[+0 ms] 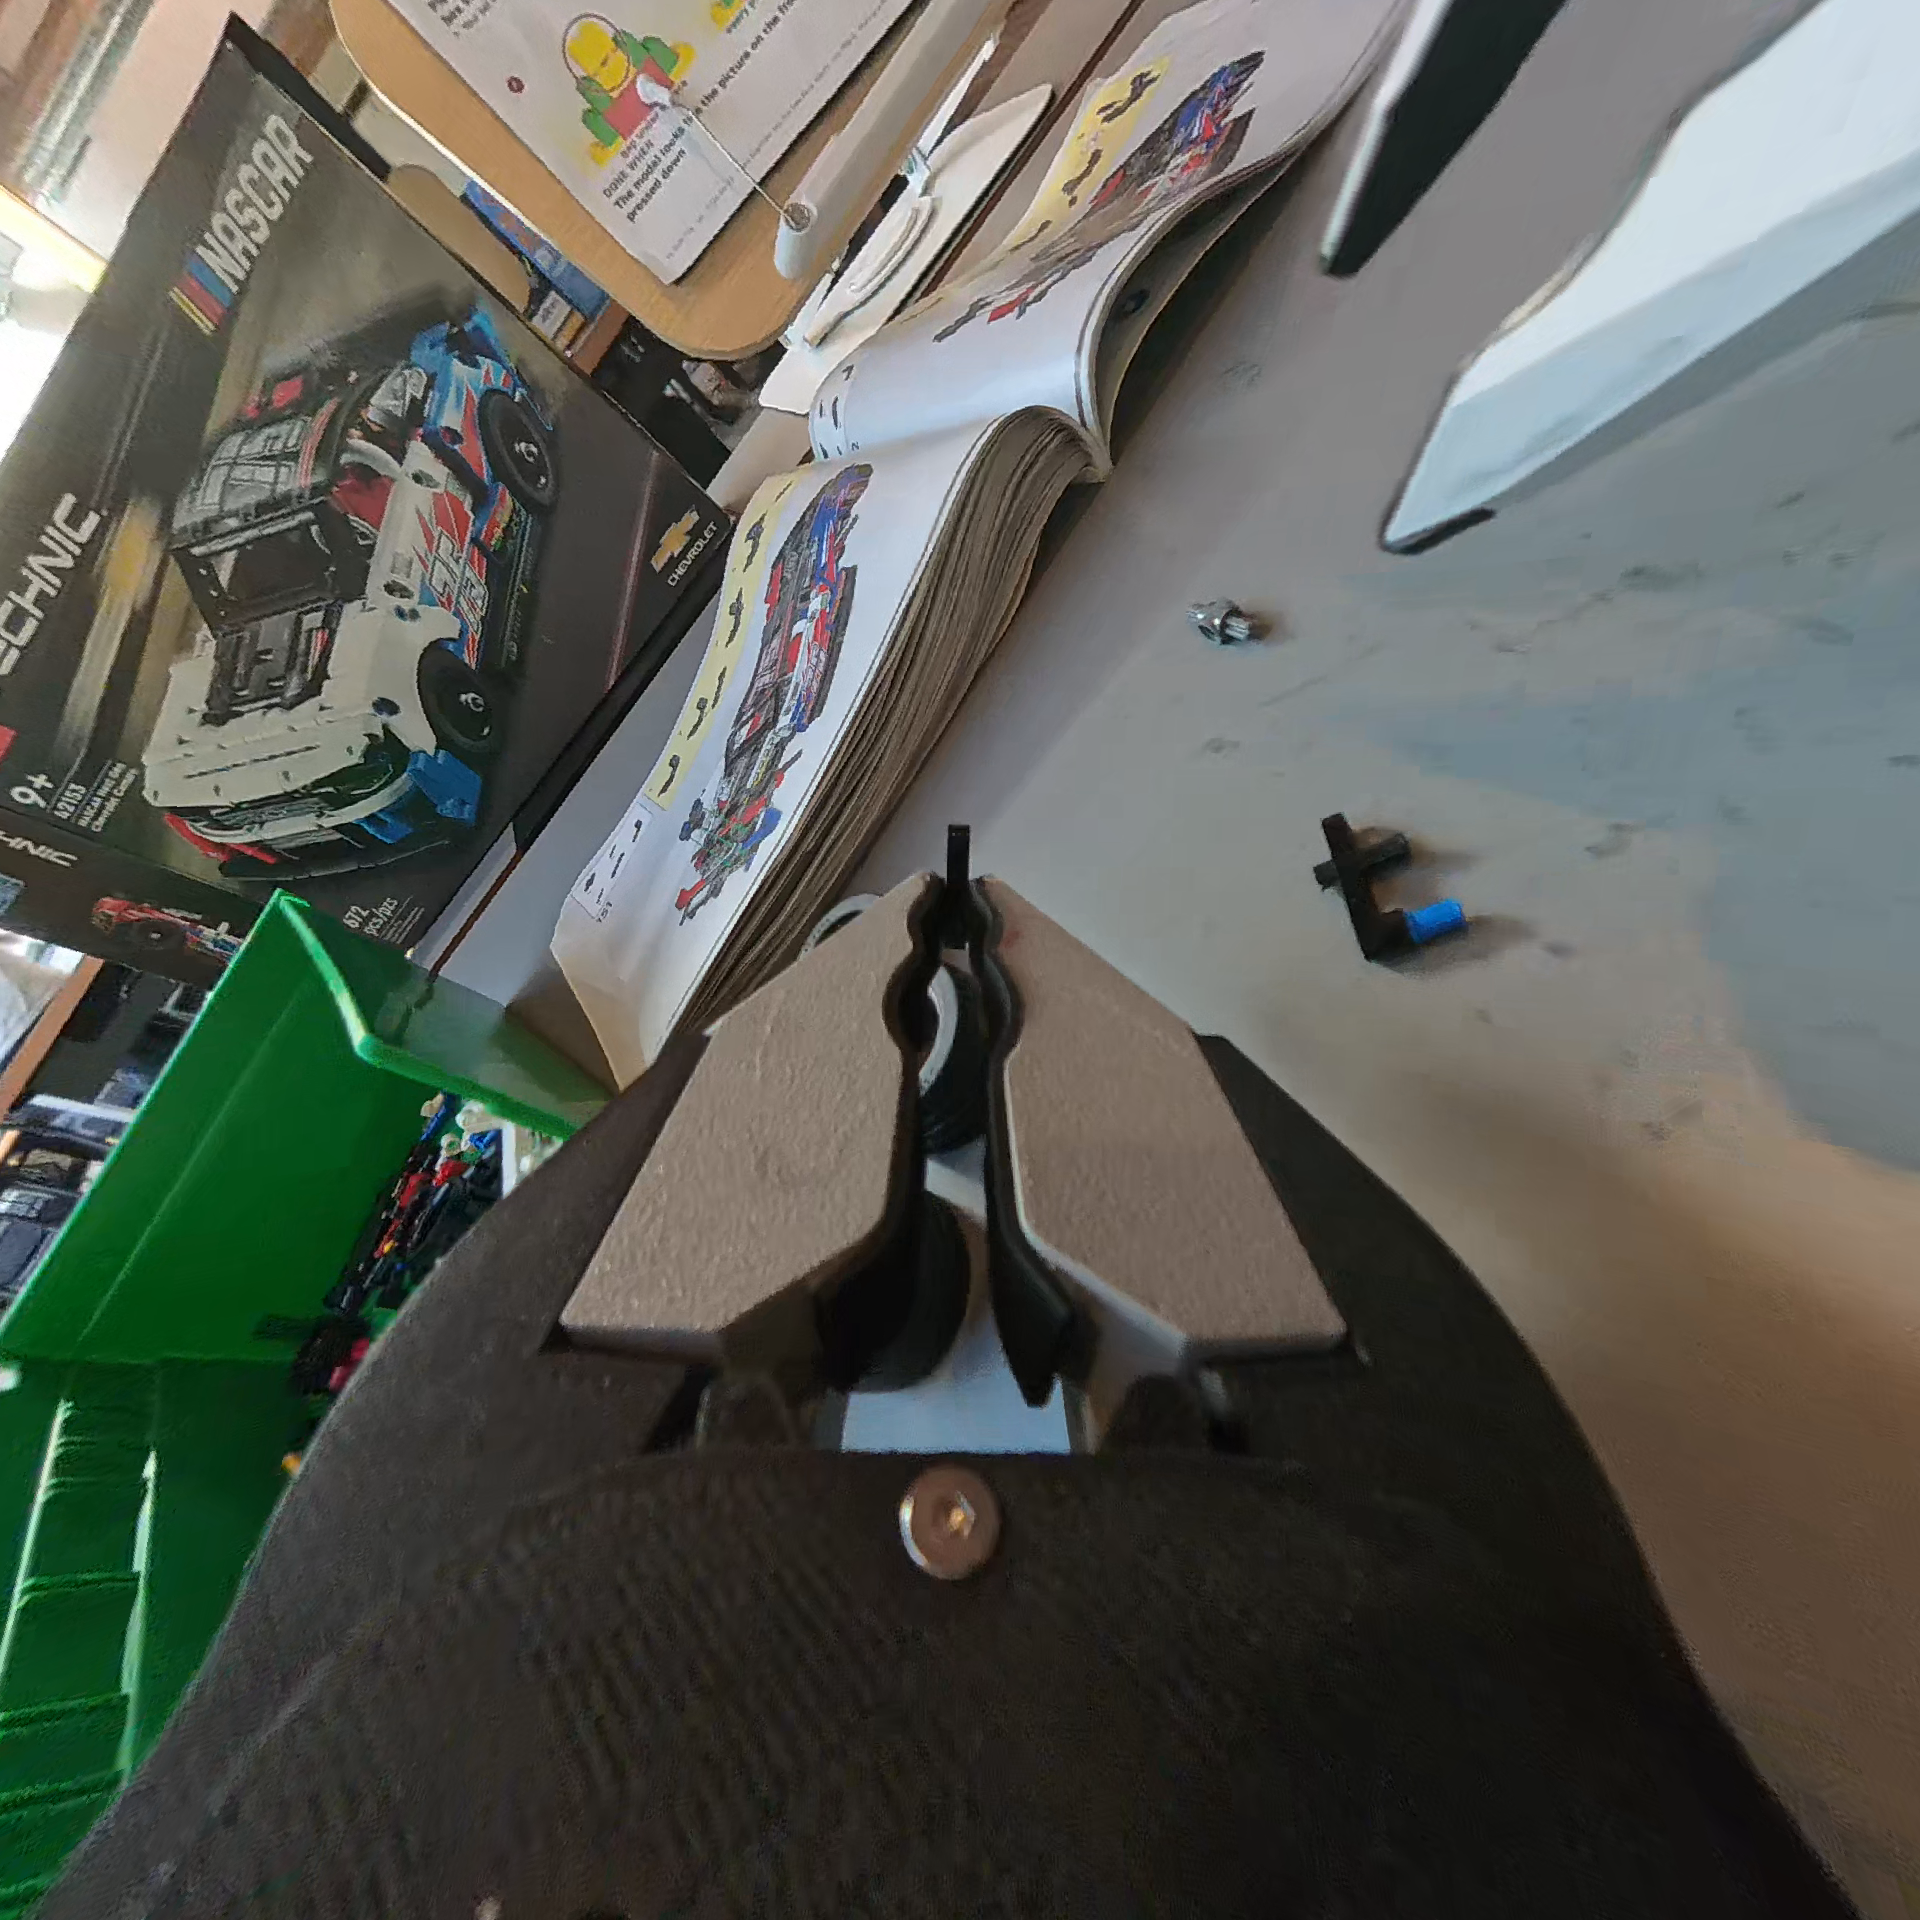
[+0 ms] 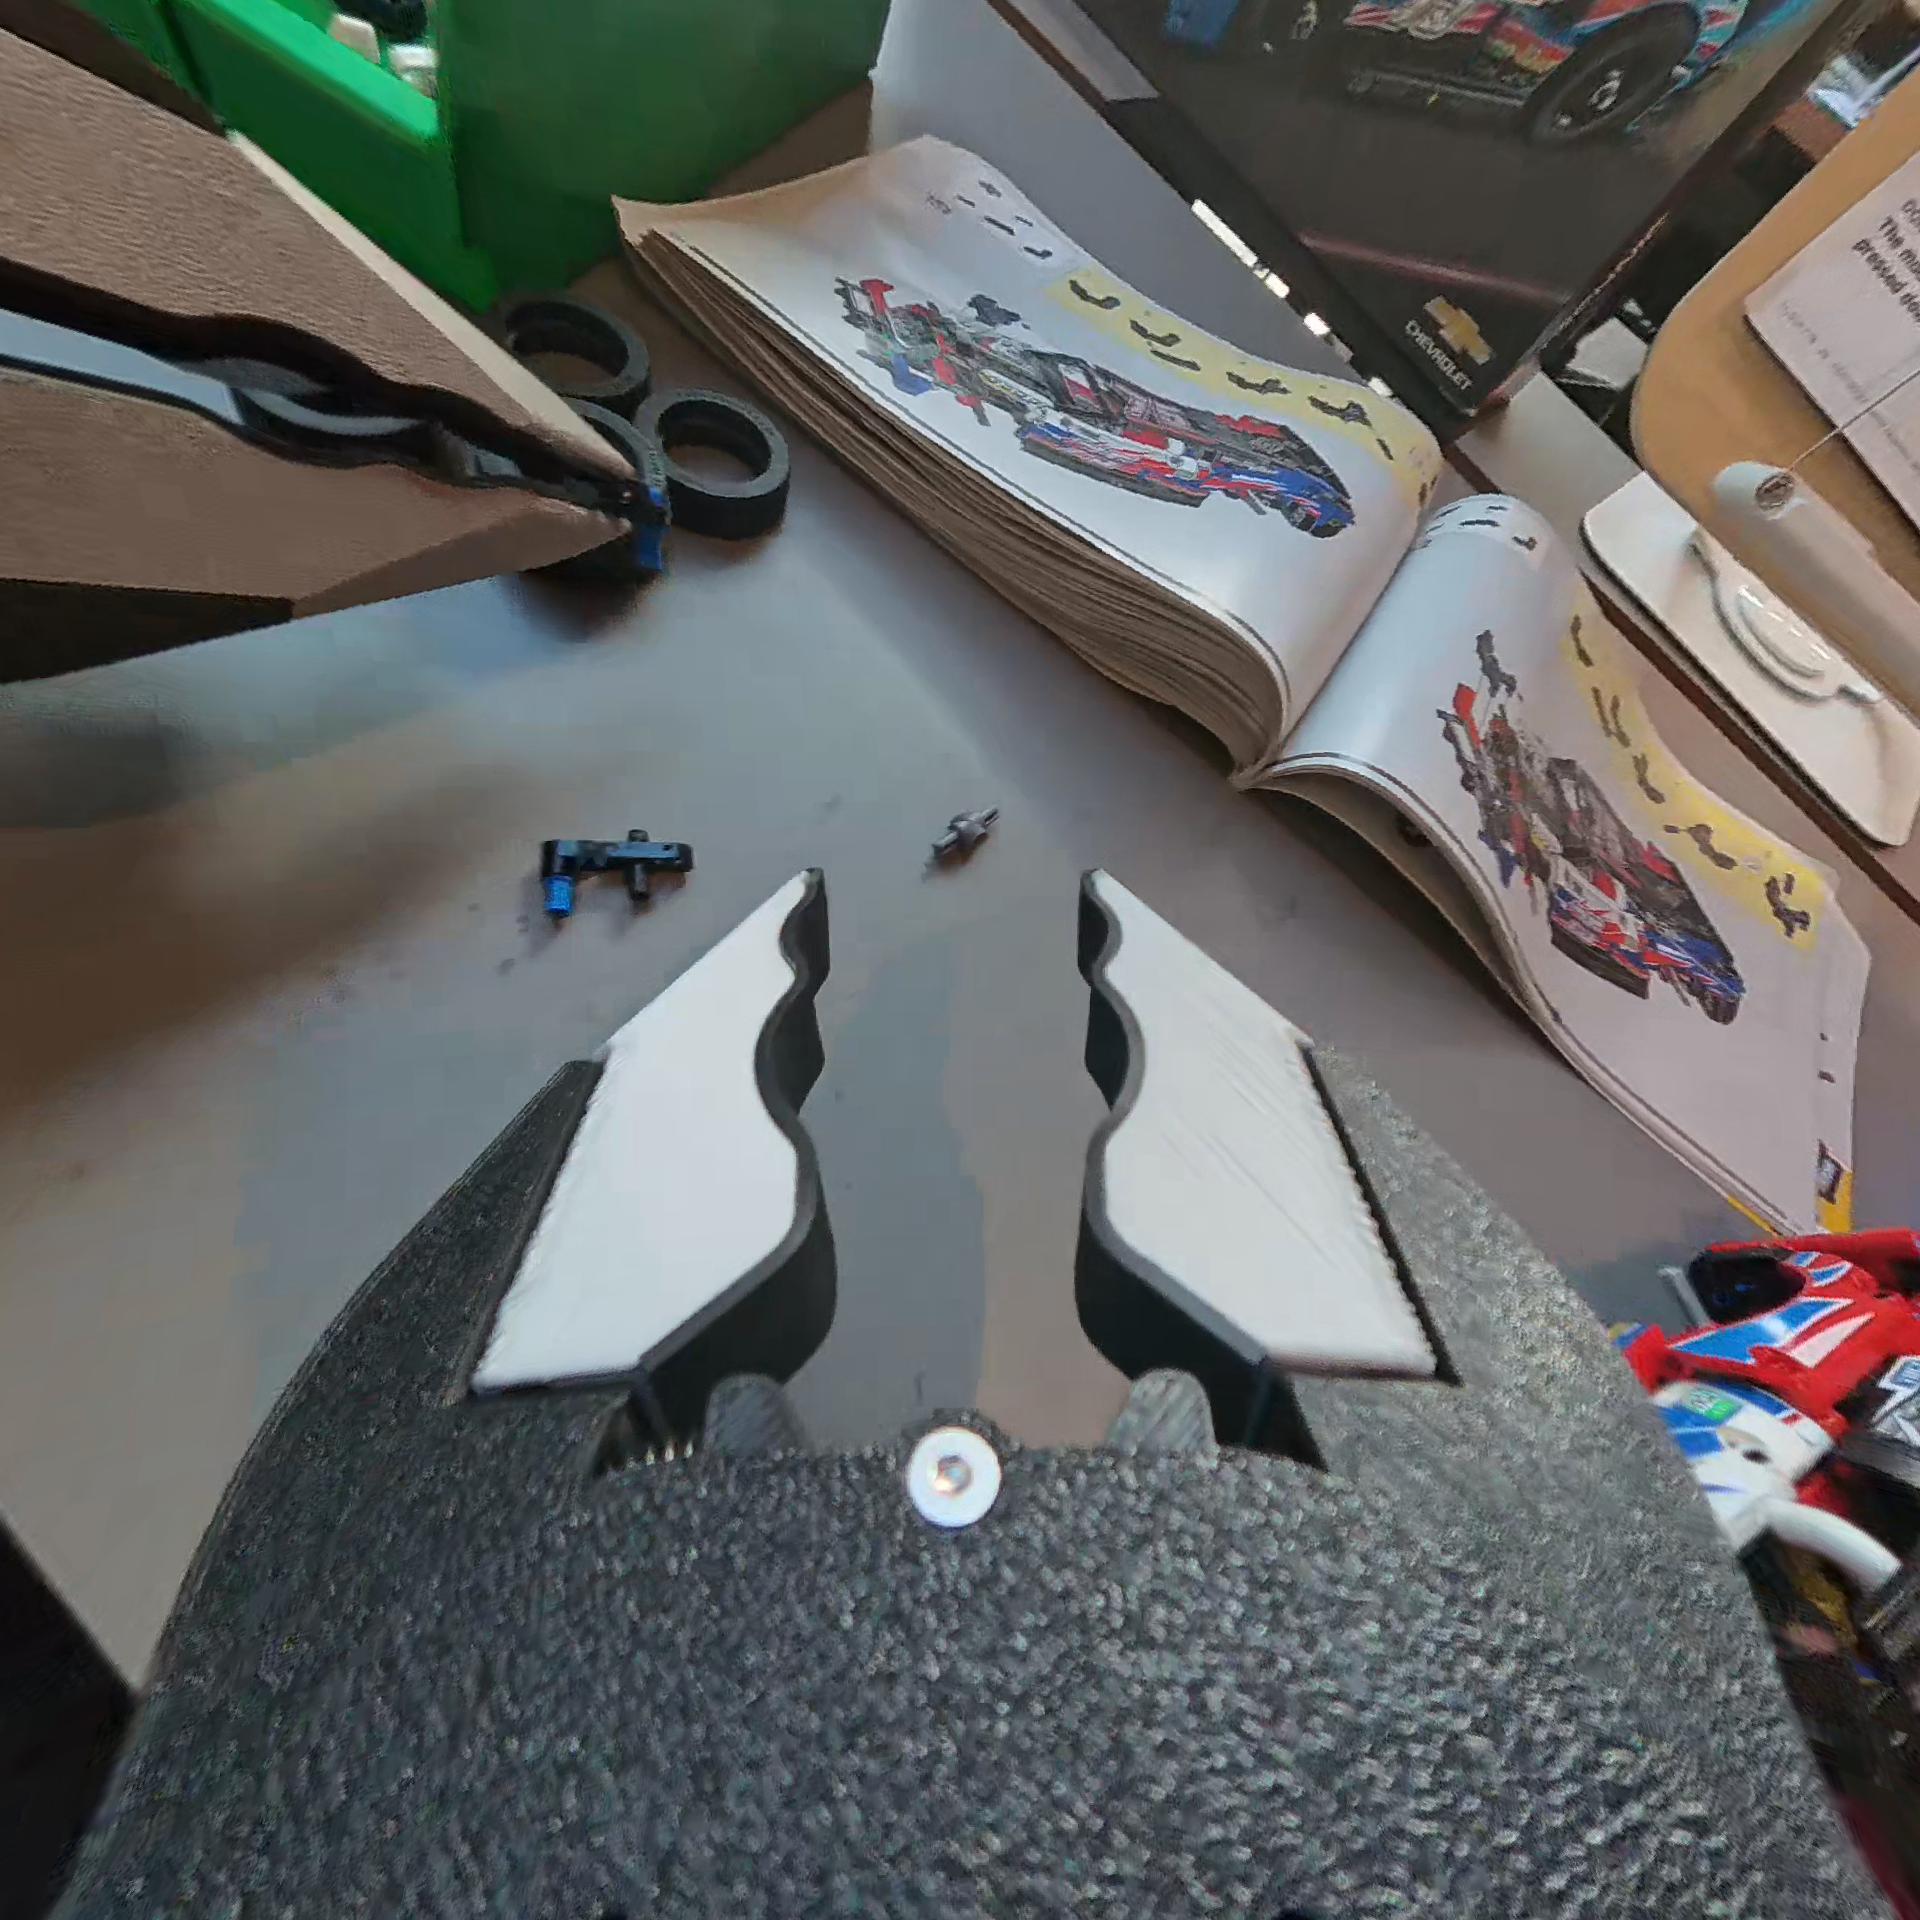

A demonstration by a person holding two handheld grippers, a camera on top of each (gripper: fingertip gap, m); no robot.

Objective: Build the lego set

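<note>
My left gripper [image 1: 954,885] is shut on a small black piece [image 1: 956,850] that pokes out past its tips. In the right wrist view this gripper [image 2: 623,499] comes in from the upper left, and the piece [image 2: 648,511] shows a blue pin on it. My right gripper [image 2: 951,883] is open and empty, low over the table. Just ahead of it lie a small dark pin [image 2: 964,828] and, to the left, a black connector with a blue pin [image 2: 613,862]. Both also show in the left wrist view: the pin [image 1: 1224,621] and the connector [image 1: 1371,894].
The open instruction book [image 2: 1039,447] [image 1: 883,644] lies behind the parts. Black tyres [image 2: 717,457] sit under the left gripper, by a green bin [image 2: 520,125] [image 1: 208,1195]. The set's box [image 1: 312,520] stands behind. The partly built red, white and blue car [image 2: 1787,1382] is at right. The grippers' ends are close to 10 cm from one another. From the right gripper's tips to the connector [image 1: 1371,894] is close to 6 cm. It turns up in the right wrist view [image 2: 607,865] as well. The right tips stand about 6 cm off the small dark pin [image 2: 964,828]. My left wrist view [image 1: 1222,614] looks at it from another angle.
</note>
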